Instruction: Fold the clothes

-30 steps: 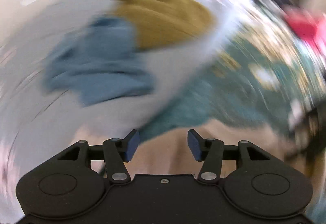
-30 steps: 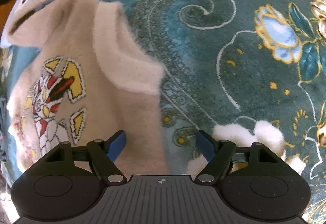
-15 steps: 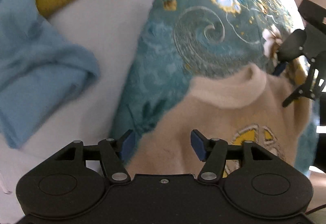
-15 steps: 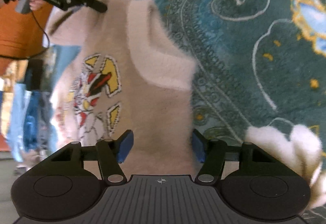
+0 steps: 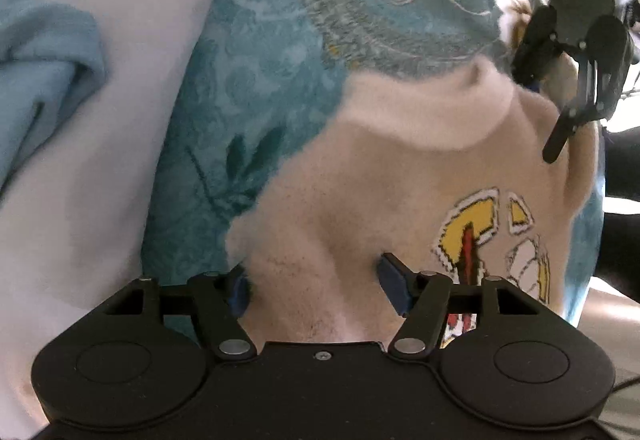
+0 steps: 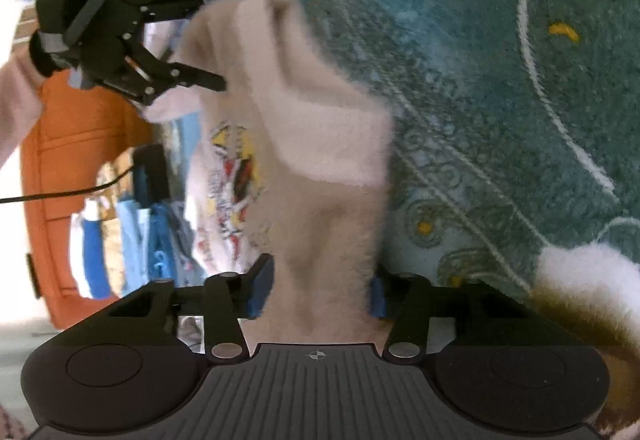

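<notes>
A fuzzy beige sweater (image 5: 400, 176) lies on a teal patterned blanket (image 5: 280, 52), the left hand-held gripper (image 5: 316, 286) opening around its shoulder, the right hand-held gripper (image 6: 316, 290) closing on fabric, apparently mid-grasp for a fold, with bare blanket toward the frame top.

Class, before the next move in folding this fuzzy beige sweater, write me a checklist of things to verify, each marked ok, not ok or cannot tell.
1. Sweater fabric between right gripper fingers as jaws close: ok.
2. Right pads firmly pinching fabric: cannot tell.
3. Fabric between left gripper fingers, jaws opening: ok.
4. Collar lying flat: not ok, bunched.
5. Sweater resting on teal blanket: ok.
6. Blue garment apart from sweater: ok.
</notes>
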